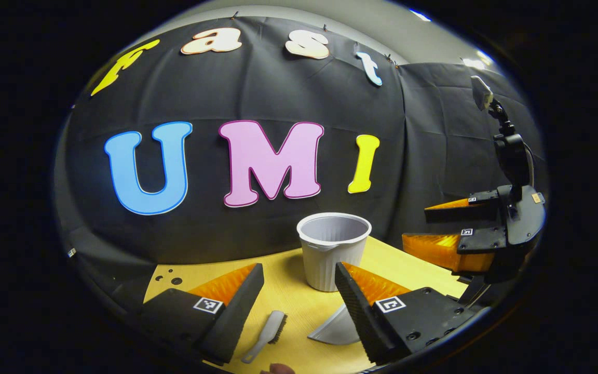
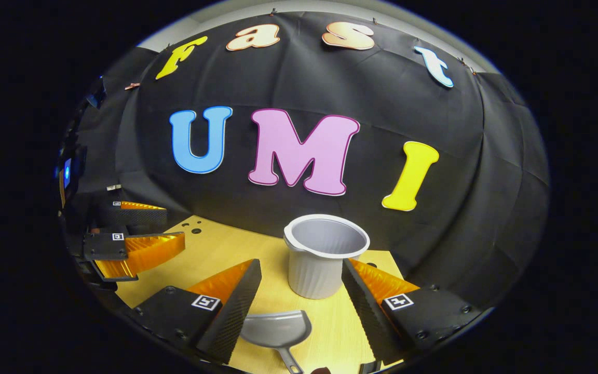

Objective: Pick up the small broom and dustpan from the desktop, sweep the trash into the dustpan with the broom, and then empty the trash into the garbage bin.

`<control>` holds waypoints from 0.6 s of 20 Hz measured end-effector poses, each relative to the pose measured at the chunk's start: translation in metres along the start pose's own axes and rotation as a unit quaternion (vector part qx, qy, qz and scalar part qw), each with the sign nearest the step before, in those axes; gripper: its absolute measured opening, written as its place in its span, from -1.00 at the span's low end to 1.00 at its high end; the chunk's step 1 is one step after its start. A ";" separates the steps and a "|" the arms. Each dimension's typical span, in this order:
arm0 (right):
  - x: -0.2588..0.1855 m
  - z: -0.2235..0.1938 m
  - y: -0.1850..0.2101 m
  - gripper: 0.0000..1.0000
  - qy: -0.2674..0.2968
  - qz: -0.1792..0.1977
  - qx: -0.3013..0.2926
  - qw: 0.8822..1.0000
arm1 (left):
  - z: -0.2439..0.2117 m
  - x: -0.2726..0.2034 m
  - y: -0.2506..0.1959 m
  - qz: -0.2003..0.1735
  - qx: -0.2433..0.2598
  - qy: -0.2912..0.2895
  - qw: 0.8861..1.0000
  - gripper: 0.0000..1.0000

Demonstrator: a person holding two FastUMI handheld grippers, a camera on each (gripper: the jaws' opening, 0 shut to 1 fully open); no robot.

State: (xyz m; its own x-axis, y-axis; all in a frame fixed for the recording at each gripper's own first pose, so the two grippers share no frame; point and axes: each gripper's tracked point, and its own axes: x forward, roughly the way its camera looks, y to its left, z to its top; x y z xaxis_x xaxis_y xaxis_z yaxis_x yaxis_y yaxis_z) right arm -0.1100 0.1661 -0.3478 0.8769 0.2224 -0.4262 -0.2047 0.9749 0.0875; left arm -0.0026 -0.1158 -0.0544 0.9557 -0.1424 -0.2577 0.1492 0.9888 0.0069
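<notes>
A small grey broom point(image 1: 267, 335) lies on the yellow desktop point(image 1: 288, 296) between the fingers of my left gripper point(image 1: 299, 270), which is open and holds nothing. Beside it lies the grey dustpan point(image 1: 334, 328), partly hidden by one finger. In the right gripper view the dustpan point(image 2: 278, 330) lies mouth away from me, handle toward me, between the spread fingers of my right gripper point(image 2: 301, 265), open and apart from it. The ribbed grey garbage bin point(image 1: 333, 249) point(image 2: 325, 254) stands upright just behind both tools.
My right gripper point(image 1: 418, 223) hovers open at the right of the left gripper view, and my left gripper point(image 2: 172, 223) shows at the left of the right gripper view. The black cloth wall closes the back. A small brown thing point(image 1: 278, 369) sits at the near edge.
</notes>
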 end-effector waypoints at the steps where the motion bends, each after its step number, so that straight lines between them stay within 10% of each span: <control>1: -0.001 0.001 0.002 0.96 -0.003 0.009 -0.005 1.000 | 0.001 -0.003 -0.002 0.008 -0.006 0.000 1.000 0.82; 12: 0.002 -0.014 -0.006 0.96 -0.032 0.111 -0.018 0.993 | -0.016 -0.033 -0.007 0.144 -0.041 0.009 0.989 0.84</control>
